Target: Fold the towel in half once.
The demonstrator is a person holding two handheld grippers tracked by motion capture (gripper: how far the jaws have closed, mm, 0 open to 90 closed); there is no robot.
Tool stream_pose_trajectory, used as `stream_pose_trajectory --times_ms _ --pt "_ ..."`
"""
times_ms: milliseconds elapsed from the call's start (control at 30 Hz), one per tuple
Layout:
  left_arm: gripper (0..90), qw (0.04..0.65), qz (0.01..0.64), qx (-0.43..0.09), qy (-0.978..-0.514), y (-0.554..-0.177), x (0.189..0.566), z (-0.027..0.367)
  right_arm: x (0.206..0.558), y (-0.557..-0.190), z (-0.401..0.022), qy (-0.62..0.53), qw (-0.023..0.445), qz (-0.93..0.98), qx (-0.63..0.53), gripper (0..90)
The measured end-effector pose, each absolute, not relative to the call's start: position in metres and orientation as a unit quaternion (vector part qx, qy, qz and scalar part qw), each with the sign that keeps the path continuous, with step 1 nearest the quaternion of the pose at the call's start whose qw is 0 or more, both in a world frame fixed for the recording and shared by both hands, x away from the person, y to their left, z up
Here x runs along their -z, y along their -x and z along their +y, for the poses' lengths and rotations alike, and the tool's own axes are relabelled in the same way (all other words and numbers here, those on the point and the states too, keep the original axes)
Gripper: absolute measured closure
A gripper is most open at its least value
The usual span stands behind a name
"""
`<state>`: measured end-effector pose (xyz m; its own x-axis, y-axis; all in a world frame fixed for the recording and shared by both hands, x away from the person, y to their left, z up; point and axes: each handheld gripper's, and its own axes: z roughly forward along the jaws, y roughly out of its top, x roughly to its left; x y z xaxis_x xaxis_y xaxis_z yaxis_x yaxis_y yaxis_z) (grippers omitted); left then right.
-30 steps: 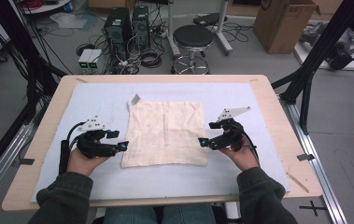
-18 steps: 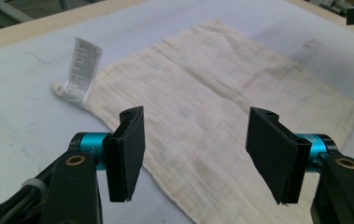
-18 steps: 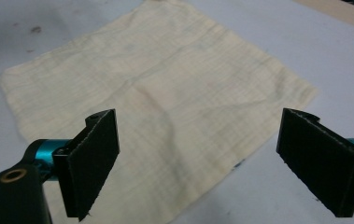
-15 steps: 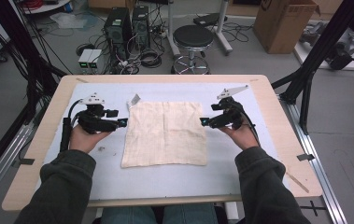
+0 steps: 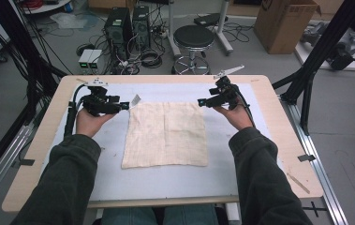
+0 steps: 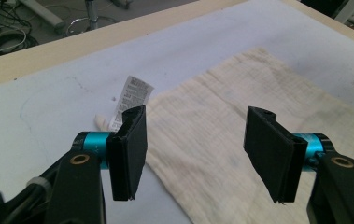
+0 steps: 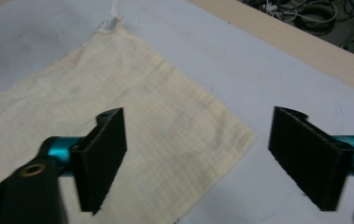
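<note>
A cream cloth lies flat on the pale blue mat, with a white care tag at its far left corner. My left gripper hovers open just left of that corner. In the left gripper view the cloth and tag lie beyond the left gripper, whose jaws are spread and empty. My right gripper is open at the far right corner. In the right gripper view the right gripper has its jaws wide apart above the cloth corner.
The wooden table edges the mat on all sides. Beyond its far edge stand a black stool, computer towers with cables and a cardboard box. Black frame posts flank the table.
Both grippers have moved away from me, from the cloth's near-middle sides up to its two far corners. The cloth has not moved. Both stay open.
</note>
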<state>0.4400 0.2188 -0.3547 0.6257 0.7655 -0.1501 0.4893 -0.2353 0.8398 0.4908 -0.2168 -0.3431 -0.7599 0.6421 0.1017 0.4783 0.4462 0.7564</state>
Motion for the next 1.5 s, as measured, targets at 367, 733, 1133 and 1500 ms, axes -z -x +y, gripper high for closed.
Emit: stream_pose_trajectory --times_ms 367,733,1133,1500 --pt "38.8 0.456 0.446 -0.118 -0.761 -0.466 0.389 0.213 0.378 -0.519 -0.215 -0.38 0.092 0.834 -0.389 28.5" --pt "44.4 0.423 0.493 -0.13 -0.749 -0.483 0.414 0.214 0.403 -0.53 -0.204 -0.407 0.104 0.832 -0.362 38.1" --pt "48.5 0.394 0.517 -0.118 -0.75 -0.489 0.43 0.204 0.418 -0.534 -0.2 -0.431 0.093 0.832 -0.337 44.2" --pt "54.5 0.396 0.539 -0.127 -0.733 -0.492 0.433 0.201 0.429 -0.533 -0.204 -0.452 0.095 0.827 -0.322 52.6"
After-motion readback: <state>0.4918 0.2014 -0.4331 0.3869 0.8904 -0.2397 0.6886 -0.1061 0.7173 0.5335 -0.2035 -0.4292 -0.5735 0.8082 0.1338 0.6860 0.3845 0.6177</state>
